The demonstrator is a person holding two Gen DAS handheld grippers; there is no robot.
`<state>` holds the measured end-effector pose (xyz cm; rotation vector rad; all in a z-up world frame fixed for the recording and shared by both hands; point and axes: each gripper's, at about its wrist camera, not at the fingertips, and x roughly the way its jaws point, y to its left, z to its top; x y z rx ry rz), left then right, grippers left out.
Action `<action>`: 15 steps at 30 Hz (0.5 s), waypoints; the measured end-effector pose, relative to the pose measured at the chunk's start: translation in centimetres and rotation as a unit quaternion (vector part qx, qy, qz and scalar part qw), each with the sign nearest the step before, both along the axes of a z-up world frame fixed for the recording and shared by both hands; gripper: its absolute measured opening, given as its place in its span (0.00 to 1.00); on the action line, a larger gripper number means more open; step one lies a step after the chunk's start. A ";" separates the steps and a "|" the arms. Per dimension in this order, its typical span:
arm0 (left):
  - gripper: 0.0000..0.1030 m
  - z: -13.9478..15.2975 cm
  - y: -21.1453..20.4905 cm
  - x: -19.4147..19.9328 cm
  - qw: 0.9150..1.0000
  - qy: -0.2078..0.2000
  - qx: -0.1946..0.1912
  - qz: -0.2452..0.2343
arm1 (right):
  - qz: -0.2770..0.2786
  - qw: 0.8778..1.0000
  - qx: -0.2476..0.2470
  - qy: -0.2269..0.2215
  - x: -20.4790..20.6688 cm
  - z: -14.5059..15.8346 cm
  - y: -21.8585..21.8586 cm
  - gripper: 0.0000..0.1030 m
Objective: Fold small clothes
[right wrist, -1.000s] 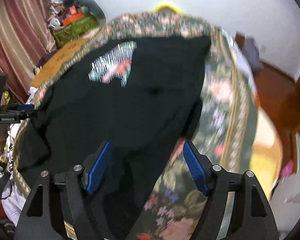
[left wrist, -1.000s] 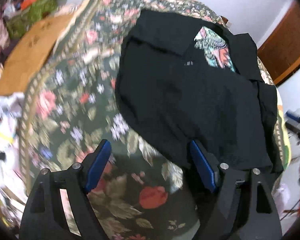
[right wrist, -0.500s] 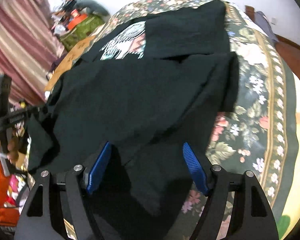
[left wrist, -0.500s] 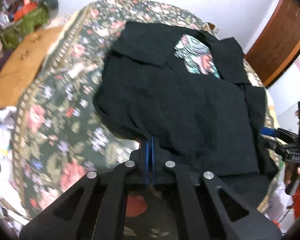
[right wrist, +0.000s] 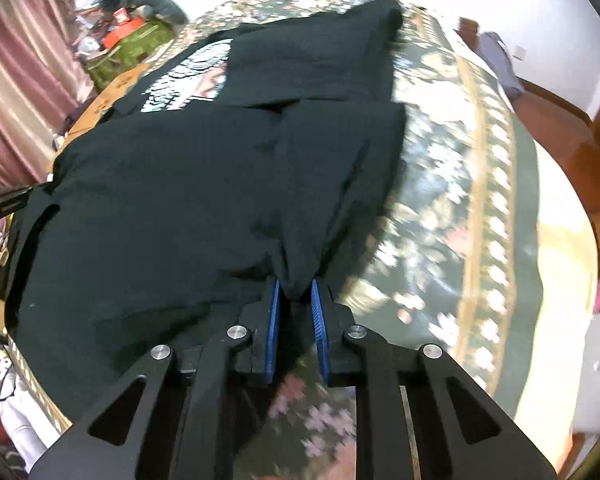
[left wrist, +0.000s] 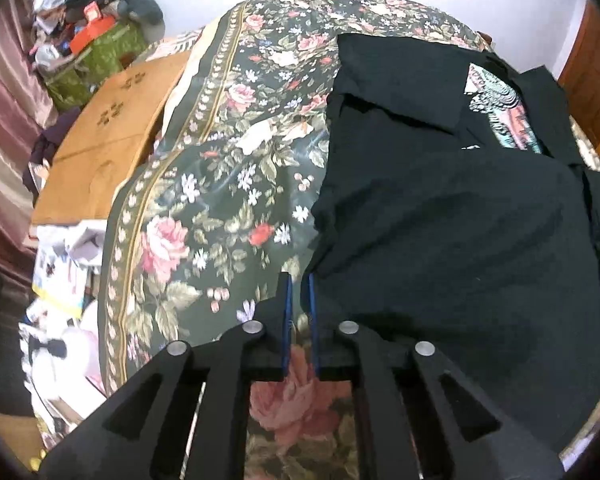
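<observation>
A black T-shirt (left wrist: 452,216) with a colourful print (left wrist: 500,116) lies on a floral bedspread (left wrist: 220,184), its sleeves folded inward. My left gripper (left wrist: 298,280) is shut on the shirt's near left hem corner. In the right wrist view the same shirt (right wrist: 188,184) fills the left half. My right gripper (right wrist: 295,288) is shut on the shirt's near right hem corner, and the cloth bunches between the blue pads (right wrist: 318,320).
A cardboard box (left wrist: 108,140) and a green bag (left wrist: 96,56) with clutter stand left of the bed. Papers (left wrist: 64,264) lie on the floor at the left. A wooden door (left wrist: 596,76) is at the right. Bare bedspread (right wrist: 472,208) lies right of the shirt.
Both grippers were open a second ago. The left shut on the left hem corner first; the right has now shut on the right hem corner.
</observation>
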<state>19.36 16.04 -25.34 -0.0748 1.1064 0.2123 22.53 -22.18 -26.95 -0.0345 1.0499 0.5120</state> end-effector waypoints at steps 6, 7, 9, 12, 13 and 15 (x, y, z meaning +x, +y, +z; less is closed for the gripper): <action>0.44 4.1 -2.8 -1.7 0.999 -0.031 -0.020 -0.024 | -0.013 1.000 0.017 -0.016 -1.8 2.9 -1.3 0.17; 0.49 4.7 -3.4 -2.0 0.998 -0.043 -0.021 -0.033 | -0.012 0.999 0.024 -0.019 -1.9 3.2 -1.1 0.23; 0.51 5.9 -5.4 -2.4 0.996 -0.060 -0.022 -0.061 | -0.006 0.999 0.038 -0.029 -2.5 4.2 -0.9 0.37; 0.55 6.1 -8.2 -2.5 0.993 -0.056 -0.039 -0.098 | 0.017 0.998 0.051 -0.039 -3.6 5.0 0.4 0.47; 0.56 5.8 -9.0 -2.4 0.992 -0.050 -0.048 -0.106 | 0.026 0.998 0.049 -0.039 -3.8 5.0 1.1 0.47; 0.58 4.9 -10.3 -2.1 0.990 -0.030 -0.065 -0.118 | 0.042 0.998 0.046 -0.032 -4.2 4.6 2.4 0.47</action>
